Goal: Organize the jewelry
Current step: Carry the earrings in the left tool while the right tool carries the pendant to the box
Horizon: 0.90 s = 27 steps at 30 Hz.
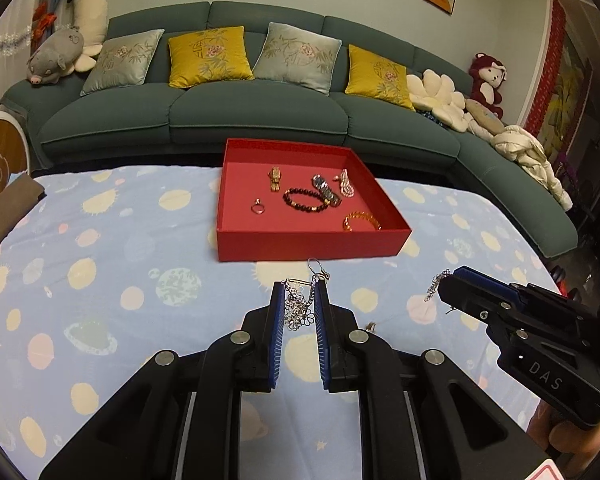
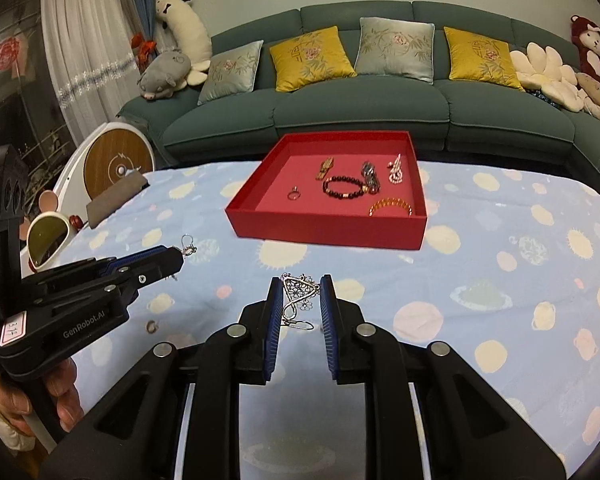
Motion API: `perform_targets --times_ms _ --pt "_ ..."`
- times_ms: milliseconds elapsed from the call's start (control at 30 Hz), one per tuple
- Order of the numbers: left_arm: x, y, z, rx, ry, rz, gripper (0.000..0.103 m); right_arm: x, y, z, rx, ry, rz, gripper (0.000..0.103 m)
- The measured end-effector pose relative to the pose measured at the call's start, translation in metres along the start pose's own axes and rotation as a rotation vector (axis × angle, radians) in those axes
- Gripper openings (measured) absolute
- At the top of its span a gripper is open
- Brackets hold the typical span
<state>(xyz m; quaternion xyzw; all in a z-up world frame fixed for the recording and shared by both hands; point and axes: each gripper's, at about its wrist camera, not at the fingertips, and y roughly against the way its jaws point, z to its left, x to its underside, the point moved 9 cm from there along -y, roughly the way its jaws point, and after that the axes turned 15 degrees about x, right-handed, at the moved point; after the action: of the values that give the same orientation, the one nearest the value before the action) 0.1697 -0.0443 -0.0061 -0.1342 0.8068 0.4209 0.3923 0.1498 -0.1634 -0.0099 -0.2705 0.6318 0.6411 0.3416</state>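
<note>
A silver filigree earring (image 1: 298,312) hangs between the blue pads of my left gripper (image 1: 299,285), which is shut on it above the tablecloth. My right gripper (image 2: 301,280) is shut on a matching triangular silver earring (image 2: 298,294), whose hook hangs below the pads. Each gripper also shows in the other's view: the right gripper (image 1: 446,280) at the right, the left gripper (image 2: 178,257) at the left. Beyond both stands a red tray (image 1: 312,244) (image 2: 324,236). It holds a dark bead bracelet (image 1: 304,200), an amber bracelet (image 1: 362,221), a ring (image 1: 257,208), watches and a pearl piece.
A small loose ring (image 2: 151,326) lies on the planet-print tablecloth (image 2: 500,300) near the left gripper. White-framed sunglasses (image 2: 46,240) and a brown cloth (image 2: 114,198) sit at the table's left edge. A green sofa (image 1: 260,116) with cushions runs behind the table.
</note>
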Motion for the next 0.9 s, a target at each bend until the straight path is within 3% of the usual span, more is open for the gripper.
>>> perform_targets --times_ms 300,500,667,900 --pt "-0.085 -0.004 -0.002 -0.018 -0.059 -0.094 0.012 -0.079 -0.006 -0.01 0.005 -0.029 -0.086 0.018" --pt "-0.124 -0.033 0.022 -0.037 -0.044 -0.096 0.012 -0.116 -0.044 -0.011 -0.021 -0.065 -0.056 0.018" --pt "-0.135 -0.066 0.044 -0.067 -0.025 -0.071 0.012 -0.119 -0.082 -0.007 -0.043 -0.082 -0.001 0.018" --pt "-0.134 -0.117 0.079 -0.065 0.067 -0.014 0.012 -0.092 -0.142 -0.005 -0.053 -0.098 0.113 0.018"
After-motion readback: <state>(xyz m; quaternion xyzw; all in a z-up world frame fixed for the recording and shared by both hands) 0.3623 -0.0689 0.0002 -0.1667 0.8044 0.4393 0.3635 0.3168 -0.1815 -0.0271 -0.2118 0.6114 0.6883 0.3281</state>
